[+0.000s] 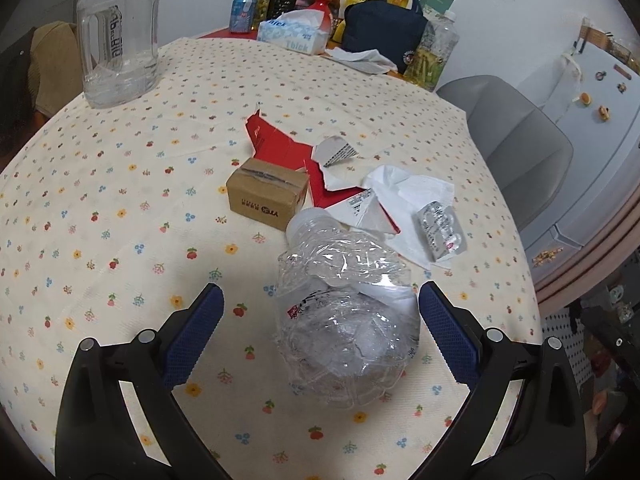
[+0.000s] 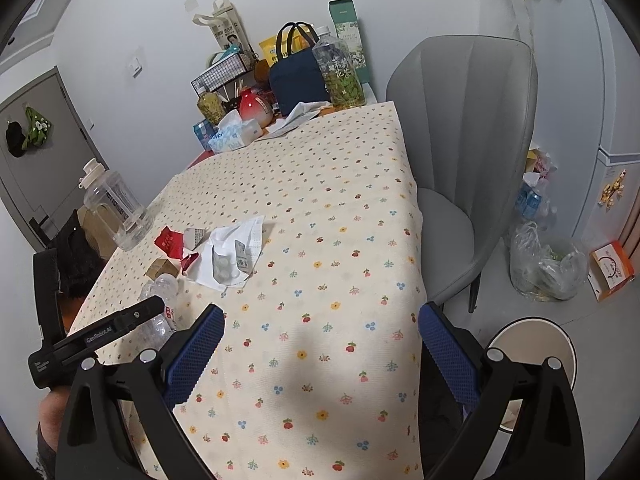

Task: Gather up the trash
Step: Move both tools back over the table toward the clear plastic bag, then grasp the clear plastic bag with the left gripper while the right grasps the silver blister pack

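A crushed clear plastic bottle (image 1: 344,320) lies on the floral-clothed bench (image 1: 120,240), between the spread jaws of the left gripper (image 1: 320,312), nearer the right jaw, apparently untouched. Beyond it lie a small cardboard box (image 1: 267,196), torn red packaging (image 1: 280,148) and a white tissue (image 1: 412,196). The right gripper (image 2: 320,334) hovers with jaws spread, empty, over the bench's near edge.

It was a home dining corner: floral-clothed counter (image 2: 320,208), grey chair (image 2: 460,140), magnet-dotted fridge (image 1: 592,92).
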`<state>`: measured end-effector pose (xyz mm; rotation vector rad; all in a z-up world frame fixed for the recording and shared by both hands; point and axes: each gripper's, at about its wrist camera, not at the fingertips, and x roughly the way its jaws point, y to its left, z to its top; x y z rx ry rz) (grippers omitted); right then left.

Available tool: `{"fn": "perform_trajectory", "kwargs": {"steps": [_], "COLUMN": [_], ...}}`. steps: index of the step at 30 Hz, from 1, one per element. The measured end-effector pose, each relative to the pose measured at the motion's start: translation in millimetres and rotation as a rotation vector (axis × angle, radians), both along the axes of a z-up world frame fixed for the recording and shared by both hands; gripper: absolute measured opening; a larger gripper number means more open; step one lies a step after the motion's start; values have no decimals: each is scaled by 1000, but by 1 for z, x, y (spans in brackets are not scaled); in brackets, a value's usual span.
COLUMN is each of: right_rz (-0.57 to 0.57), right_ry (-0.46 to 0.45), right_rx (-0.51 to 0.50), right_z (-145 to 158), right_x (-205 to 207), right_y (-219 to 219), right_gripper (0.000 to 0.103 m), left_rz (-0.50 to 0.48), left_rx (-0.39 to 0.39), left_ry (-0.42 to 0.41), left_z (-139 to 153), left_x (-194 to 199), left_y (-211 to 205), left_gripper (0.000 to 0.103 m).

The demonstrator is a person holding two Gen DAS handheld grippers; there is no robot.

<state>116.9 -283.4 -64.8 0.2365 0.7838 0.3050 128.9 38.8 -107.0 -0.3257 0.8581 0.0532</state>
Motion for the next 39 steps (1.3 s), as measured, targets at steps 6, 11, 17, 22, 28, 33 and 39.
{"fn": "perform_trajectory", "kwargs": {"steps": [6,11,17,22,28,33,39], "right_rz": [24,55,87,104,139,176,203], "right_ry": [-1,-2,-4,1,2,0,8], "right_rx": [-6,-21,-32,-49,-79,-113,-164], "right_z": [-1,-1,1,1,0,-2,-10], "right_x": [8,14,20,25,32,38,50], "right_y": [11,25,41,55,78,101,124], "right_gripper": [95,95,95,95,95,95,93], "left_rz": [-13,-40,-44,-4,48,93,133], "left_rx": [11,17,-7,-21,-51,-65,-88], "left_ry": [15,12,-18,-41,-104,-128,-135], "left_z": [-7,-6,0,9,25,33,30], "left_x": [7,9,4,-5,-19,-27,-34], "left_y": [-10,-19,-15,2,29,52,75], "left_gripper": [92,68,44,37,34,30,30]}}
